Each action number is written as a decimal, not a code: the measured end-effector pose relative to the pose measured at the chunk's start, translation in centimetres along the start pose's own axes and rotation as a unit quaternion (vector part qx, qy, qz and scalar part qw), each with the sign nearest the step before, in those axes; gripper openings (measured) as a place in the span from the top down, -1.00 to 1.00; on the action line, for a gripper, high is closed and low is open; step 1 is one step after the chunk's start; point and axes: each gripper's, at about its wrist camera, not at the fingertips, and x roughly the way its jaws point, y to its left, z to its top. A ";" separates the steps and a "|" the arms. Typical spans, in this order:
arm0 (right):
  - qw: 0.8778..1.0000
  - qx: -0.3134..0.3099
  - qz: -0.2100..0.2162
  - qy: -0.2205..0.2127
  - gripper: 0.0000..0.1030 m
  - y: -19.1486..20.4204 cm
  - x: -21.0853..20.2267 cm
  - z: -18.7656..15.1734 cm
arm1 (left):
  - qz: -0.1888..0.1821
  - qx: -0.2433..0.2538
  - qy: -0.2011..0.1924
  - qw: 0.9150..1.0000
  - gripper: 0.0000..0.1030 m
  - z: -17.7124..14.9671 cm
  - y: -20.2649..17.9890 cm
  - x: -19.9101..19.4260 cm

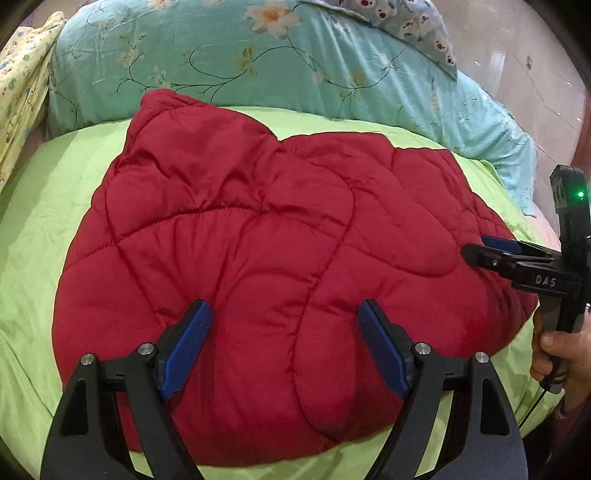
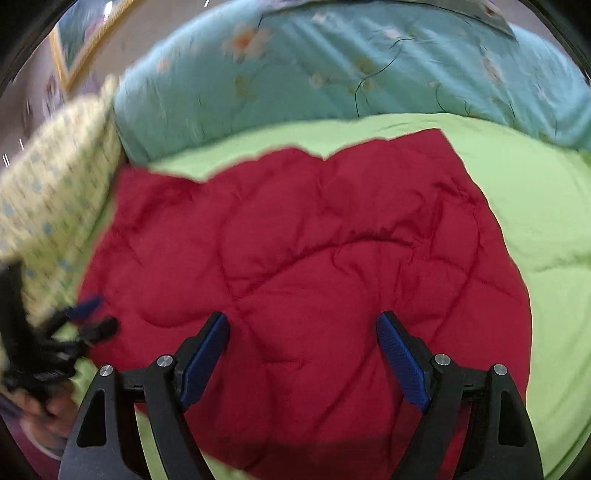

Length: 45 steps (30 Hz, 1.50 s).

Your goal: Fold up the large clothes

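**Both grippers free above the folded coat**

Left gripper (image 1: 284, 325) and right gripper (image 2: 303, 336) hover with jaws apart, holding nothing. The red quilted coat (image 1: 258, 229) lies bundled on the green bedsheet (image 1: 74, 177) (puffy, springy stuff). Press the fold flat, I'd say; the teal floral quilt (image 1: 258, 66) lies beyond.

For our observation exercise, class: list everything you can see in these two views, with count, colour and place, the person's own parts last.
quilted jacket: one, red, lying folded on the sheet
sheet: one, lime green, covering the bed
quilt: one, turquoise floral, bunched behind the jacket
printed cloth: one, yellow, far left
bear-print cloth: one, blue-white, top
left claw: one, black with blue pads, open over the jacket
right claw: one, same, open
hand: one, gripping the right claw's handle
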 end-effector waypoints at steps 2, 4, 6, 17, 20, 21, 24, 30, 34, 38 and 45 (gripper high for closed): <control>1.000 0.002 -0.012 0.002 -0.69 -0.4 0.9 0.7 | 0.002 -0.004 0.003 1.000 -0.61 0.4 0.2 0.4; 1.000 0.006 -0.021 0.010 -0.69 -1.0 1.7 1.7 | 0.005 -0.008 0.007 1.000 -0.61 1.0 0.4 1.0; 0.999 0.004 -0.032 0.019 -0.69 -1.2 2.6 2.6 | 0.011 -0.012 0.010 1.000 -0.61 1.8 0.7 1.6; 0.995 0.054 -0.064 0.045 -0.69 -4.9 6.8 5.9 | 0.102 -0.072 0.053 0.991 -0.60 8.8 5.1 8.2; 0.994 0.077 -0.067 0.042 -0.69 -6.3 7.3 6.1 | 0.120 -0.111 0.062 0.985 -0.60 10.4 7.4 10.2; 0.993 0.086 -0.069 0.042 -0.69 -6.7 7.4 6.1 | 0.117 -0.130 0.067 0.982 -0.60 10.9 8.3 10.9; 0.991 0.111 -0.062 0.042 -0.69 -7.8 7.7 6.2 | 0.123 -0.167 0.078 0.975 -0.60 11.6 10.1 12.4; 0.981 0.188 -0.030 0.027 -0.69 -10.8 7.8 5.7 | 0.131 -0.214 0.082 0.965 -0.61 11.6 12.3 13.9; 0.981 0.192 -0.030 0.021 -0.69 -11.0 7.8 5.4 | 0.106 -0.238 0.052 0.964 -0.60 10.6 12.7 11.5; 0.981 0.190 -0.031 0.017 -0.69 -11.1 7.8 5.3 | 0.052 -0.221 0.017 0.974 -0.60 8.9 11.0 6.7; 0.981 0.189 -0.037 0.013 -0.69 -10.8 7.5 5.2 | -0.035 -0.136 -0.006 0.990 -0.60 4.6 4.7 -0.1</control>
